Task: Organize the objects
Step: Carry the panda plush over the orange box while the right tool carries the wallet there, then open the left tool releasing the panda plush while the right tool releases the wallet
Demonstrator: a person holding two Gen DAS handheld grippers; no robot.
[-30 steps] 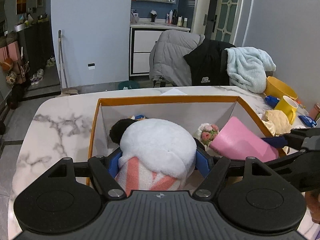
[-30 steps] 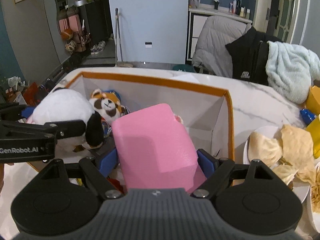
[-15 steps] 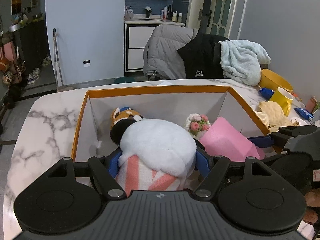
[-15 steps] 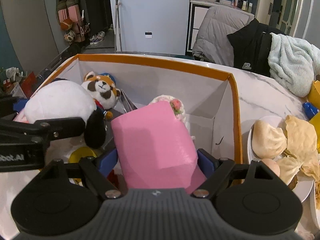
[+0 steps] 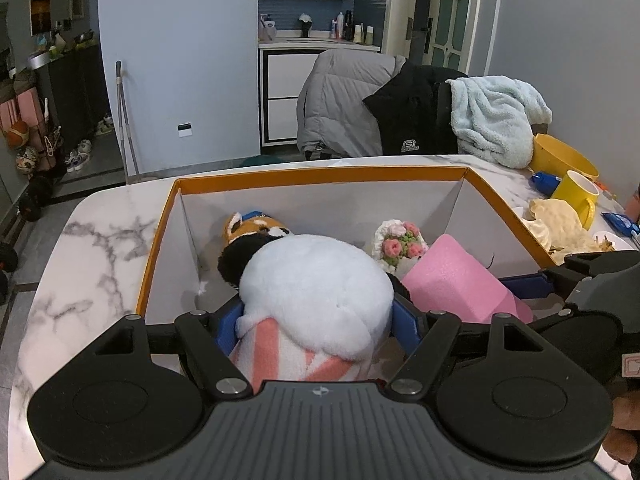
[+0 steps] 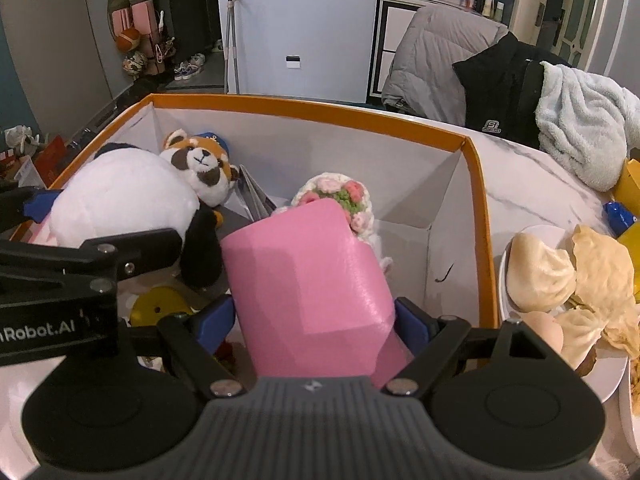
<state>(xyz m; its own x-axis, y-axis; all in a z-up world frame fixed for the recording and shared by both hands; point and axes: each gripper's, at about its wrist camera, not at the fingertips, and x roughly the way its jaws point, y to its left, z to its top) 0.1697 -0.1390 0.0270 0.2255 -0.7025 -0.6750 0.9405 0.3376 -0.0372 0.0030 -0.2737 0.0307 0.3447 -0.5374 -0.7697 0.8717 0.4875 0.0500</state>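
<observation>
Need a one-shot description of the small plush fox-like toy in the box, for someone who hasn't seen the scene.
Find the orange-rimmed box on the marble table. In its far left corner, behind the big white panda plush, sits the red panda plush. It is the only toy with an orange-and-white face, dark eye patches and a blue cap.

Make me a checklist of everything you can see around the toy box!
Surface: marble table, box on it.
Job's things: panda and pink block held over the box; red panda, bouquet, yellow disc inside.
Clutter: plate of buns, mug, bowl.
Claws: left claw shut on panda; right claw shut on pink block.
Cables: nothing seen.
Surroundings: coats on chairs, cabinet, mop.
</observation>
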